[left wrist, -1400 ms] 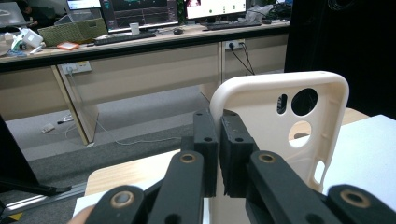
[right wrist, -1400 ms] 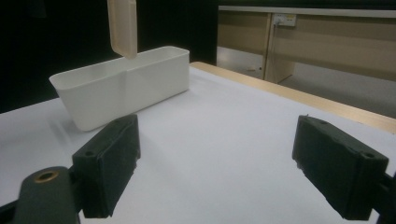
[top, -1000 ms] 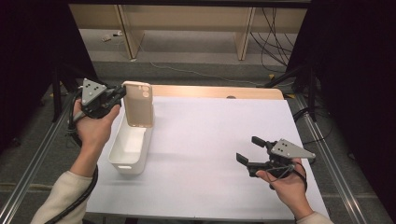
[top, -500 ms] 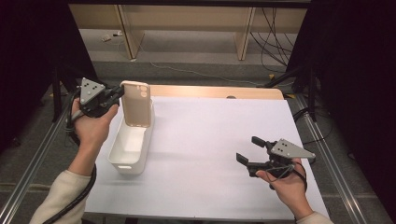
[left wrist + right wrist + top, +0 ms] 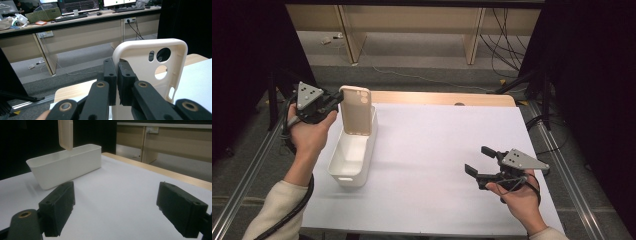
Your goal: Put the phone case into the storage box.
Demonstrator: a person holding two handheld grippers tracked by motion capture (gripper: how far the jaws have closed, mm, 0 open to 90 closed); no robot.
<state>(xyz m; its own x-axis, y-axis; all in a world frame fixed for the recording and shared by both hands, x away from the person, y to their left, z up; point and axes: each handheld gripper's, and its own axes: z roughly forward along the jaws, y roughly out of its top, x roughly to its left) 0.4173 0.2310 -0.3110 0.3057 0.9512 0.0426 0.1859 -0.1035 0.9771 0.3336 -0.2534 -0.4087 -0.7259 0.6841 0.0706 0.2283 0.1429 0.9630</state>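
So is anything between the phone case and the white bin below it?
Nothing visible. The left hand-held gripper is shut on the edge of the phone case, which hangs upright over the far end of the bin. The bin looks empty, and the right hand-held gripper sits open well off to the side.

Looked hard for anything readable here and honestly came up empty. The phone case (image 5: 150,75) has no logo or print on the side I can see, just the camera cutouts. The white bin (image 5: 352,155) is plain, no sticker or label. The grey plates on top of the grippers carry only screw holes, no markings. The monitors (image 5: 75,5) on the desk in the background of the left gripper view do show some lines and what might be text, but it's way too small and blurry to make out a single character.
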